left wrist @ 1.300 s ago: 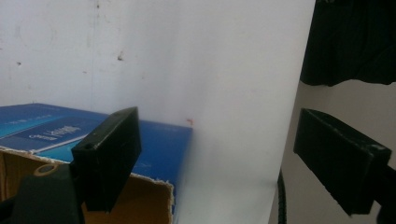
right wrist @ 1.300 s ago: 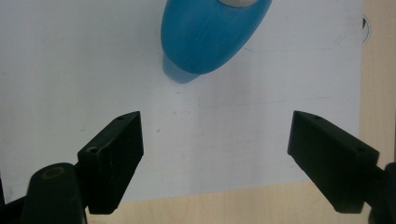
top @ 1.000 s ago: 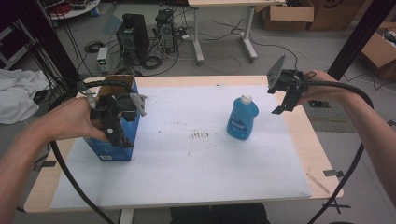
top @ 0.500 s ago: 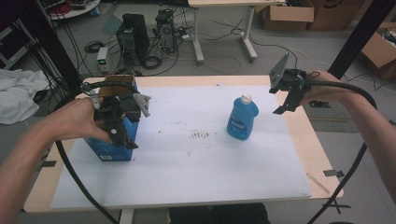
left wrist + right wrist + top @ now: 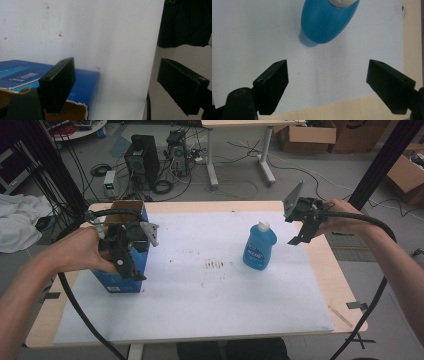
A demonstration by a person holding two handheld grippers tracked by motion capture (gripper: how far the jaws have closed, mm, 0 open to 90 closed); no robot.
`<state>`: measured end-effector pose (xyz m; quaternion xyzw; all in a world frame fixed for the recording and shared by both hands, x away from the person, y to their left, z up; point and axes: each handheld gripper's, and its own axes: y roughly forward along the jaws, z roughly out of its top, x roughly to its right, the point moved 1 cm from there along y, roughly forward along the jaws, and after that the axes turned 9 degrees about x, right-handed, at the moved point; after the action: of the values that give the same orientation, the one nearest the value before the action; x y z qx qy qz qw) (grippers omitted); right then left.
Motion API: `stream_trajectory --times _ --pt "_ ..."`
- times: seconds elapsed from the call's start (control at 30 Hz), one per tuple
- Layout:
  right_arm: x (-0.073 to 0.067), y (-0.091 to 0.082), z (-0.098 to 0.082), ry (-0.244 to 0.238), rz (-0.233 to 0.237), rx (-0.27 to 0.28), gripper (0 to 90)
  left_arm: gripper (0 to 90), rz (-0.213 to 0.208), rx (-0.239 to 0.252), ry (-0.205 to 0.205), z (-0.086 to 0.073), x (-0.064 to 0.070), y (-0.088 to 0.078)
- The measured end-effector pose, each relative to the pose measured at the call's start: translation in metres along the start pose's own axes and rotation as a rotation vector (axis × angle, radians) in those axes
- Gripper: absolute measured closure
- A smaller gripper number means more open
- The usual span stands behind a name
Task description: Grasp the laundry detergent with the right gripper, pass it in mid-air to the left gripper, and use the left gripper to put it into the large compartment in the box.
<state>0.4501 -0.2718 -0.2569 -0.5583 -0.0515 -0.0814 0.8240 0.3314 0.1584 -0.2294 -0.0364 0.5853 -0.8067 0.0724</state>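
- The tall blue cardboard box with an open top [image 5: 122, 265] is stood at the left edge of the white paper sheet [image 5: 200, 305] on the light wooden table [image 5: 345, 285]; the left gripper [image 5: 131, 251] is held over it with its jaws spread and nothing between them
- In the left gripper view, 1 jaw is seen above the torn cardboard rim of the box [image 5: 75, 105] while the other hangs beyond the sheet's edge, so a closing squeeze could catch only a single wall; the thin rim could be crumpled or the box tipped
- The box is placed close to the table's left side, and a sideways push from the gripper could slide it off
- The blue plastic bottle with a white cap [image 5: 260, 245] is stood upright right of the sheet's middle, well apart from the box
- The right gripper [image 5: 301, 222] is held just beside it, jaws wide apart and empty; the bottle [image 5: 324, 20] lies ahead of the jaws, not between them
- A low or off-centre approach could knock the narrow bottle over, and its rounded, probably smooth sides could be squeezed out of the pads; whether the cap is fully sealed cannot be told
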Motion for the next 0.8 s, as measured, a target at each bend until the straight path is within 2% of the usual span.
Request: stream_trajectory --times 0.03,0.13,0.17,0.3,0.4,0.43,0.47,0.5,0.53,0.6,0.67,0.73,0.8 --pt "-0.001 0.003 0.000 0.018 -0.005 0.005 17.7 15.9 -0.001 0.014 -0.014 0.000 0.001 0.001" --pt "-0.003 0.007 0.001 0.038 -0.029 0.002 18.2 15.9 -0.001 0.008 -0.005 0.000 0.000 0.001" --pt "-0.003 0.007 0.001 0.038 -0.029 0.002 18.2 15.9 0.000 0.016 -0.013 0.000 0.001 0.001" --pt "-0.007 0.007 0.002 0.092 -0.059 0.038 18.7 15.9 0.001 0.009 -0.002 -0.002 0.000 0.002" --pt "-0.009 0.008 0.003 0.099 -0.079 0.047 18.8 15.9 0.001 0.020 -0.017 -0.004 0.001 0.004" --pt "-0.010 0.008 0.002 0.110 -0.089 0.049 19.1 15.9 0.000 0.016 -0.011 -0.004 0.001 0.003" --pt "-0.011 0.009 0.001 0.143 -0.102 0.065 18.8 15.9 0.002 0.029 -0.022 -0.005 0.002 0.004" --pt "-0.011 0.009 0.001 0.143 -0.102 0.065 18.8 15.9 0.001 0.026 -0.020 -0.005 0.002 0.004" --pt "-0.013 0.010 0.000 0.178 -0.099 0.088 18.3 15.9 0.002 0.028 -0.021 -0.005 0.002 0.004" --pt "-0.013 0.010 -0.001 0.187 -0.095 0.097 18.1 15.9 0.003 0.021 -0.013 -0.006 0.002 0.004" --pt "-0.016 0.014 -0.004 0.229 -0.093 0.122 17.6 15.9 0.005 0.018 -0.012 -0.006 0.002 0.003" --pt "-0.017 0.015 -0.004 0.238 -0.090 0.132 17.6 15.9 0.006 0.027 -0.021 -0.006 0.003 0.003" --pt "-0.020 0.019 -0.005 0.271 -0.086 0.156 17.9 15.9 0.008 0.026 -0.022 -0.006 0.003 0.003"
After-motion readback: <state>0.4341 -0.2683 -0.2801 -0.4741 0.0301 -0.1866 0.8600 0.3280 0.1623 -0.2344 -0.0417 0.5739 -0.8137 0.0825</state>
